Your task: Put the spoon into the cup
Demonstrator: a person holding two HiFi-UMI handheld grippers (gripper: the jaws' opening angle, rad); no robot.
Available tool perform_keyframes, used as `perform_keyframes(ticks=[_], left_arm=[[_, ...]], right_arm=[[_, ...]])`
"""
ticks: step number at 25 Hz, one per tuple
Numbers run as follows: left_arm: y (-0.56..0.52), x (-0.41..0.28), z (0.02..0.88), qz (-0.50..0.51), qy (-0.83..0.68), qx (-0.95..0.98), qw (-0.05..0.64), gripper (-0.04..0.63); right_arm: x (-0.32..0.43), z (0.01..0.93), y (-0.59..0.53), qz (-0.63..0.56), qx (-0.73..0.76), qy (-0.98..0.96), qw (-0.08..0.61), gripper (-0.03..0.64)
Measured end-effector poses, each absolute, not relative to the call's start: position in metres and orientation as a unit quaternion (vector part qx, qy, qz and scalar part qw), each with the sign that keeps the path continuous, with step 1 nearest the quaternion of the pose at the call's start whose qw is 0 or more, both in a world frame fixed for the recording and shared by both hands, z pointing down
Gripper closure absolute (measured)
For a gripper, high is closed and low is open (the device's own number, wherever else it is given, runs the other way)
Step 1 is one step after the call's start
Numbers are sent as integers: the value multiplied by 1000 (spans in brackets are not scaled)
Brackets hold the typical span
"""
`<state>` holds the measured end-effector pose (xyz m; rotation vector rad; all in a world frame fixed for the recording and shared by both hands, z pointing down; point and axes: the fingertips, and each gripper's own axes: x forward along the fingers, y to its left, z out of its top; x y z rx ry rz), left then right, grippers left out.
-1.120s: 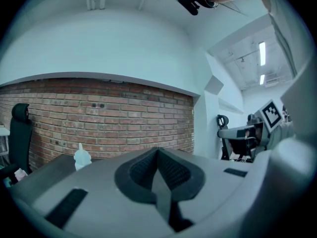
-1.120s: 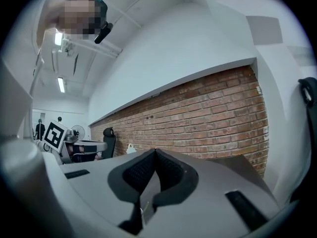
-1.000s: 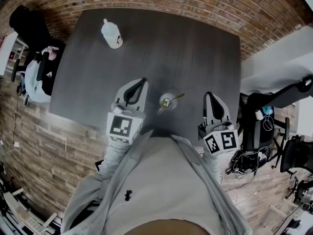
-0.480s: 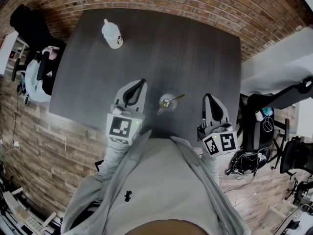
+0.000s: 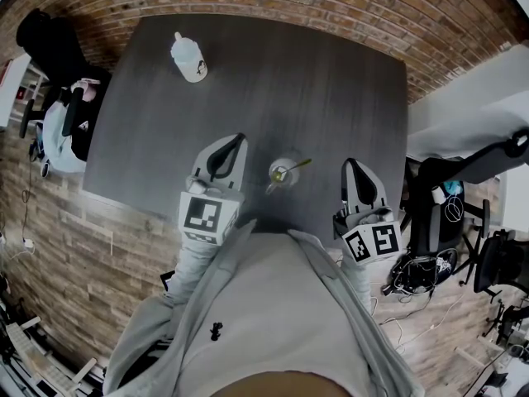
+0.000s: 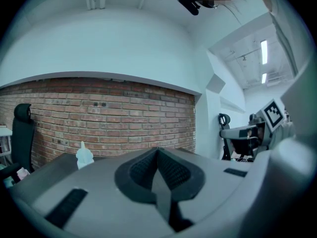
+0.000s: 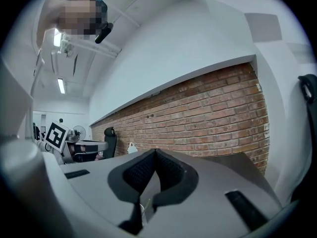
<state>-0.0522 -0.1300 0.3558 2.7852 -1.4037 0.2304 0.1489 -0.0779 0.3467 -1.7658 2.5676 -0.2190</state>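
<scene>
left gripper: just left of the cup, jaws clenched together, nothing in them.
right gripper: right of the cup, jaws pressed tight, empty.
cup: near the table's front edge, between both grippers, touching neither.
spoon: in the cup, handle leaning out to the right.
bottle: far beyond the cup, to its left, with bare tabletop between.
views: both gripper views catch the bottle before the brick wall; only the head view shows cup and spoon.

head: steeply down over table | gripper views: level — shared brick wall
</scene>
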Motion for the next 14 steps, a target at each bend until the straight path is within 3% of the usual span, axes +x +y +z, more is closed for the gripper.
perform_keyframes(ticks=[14], left_arm=[[-132,-53,358,73,-451,889,10,576]], right_arm=[[148,345,-78,-72,-564,822,14,600]])
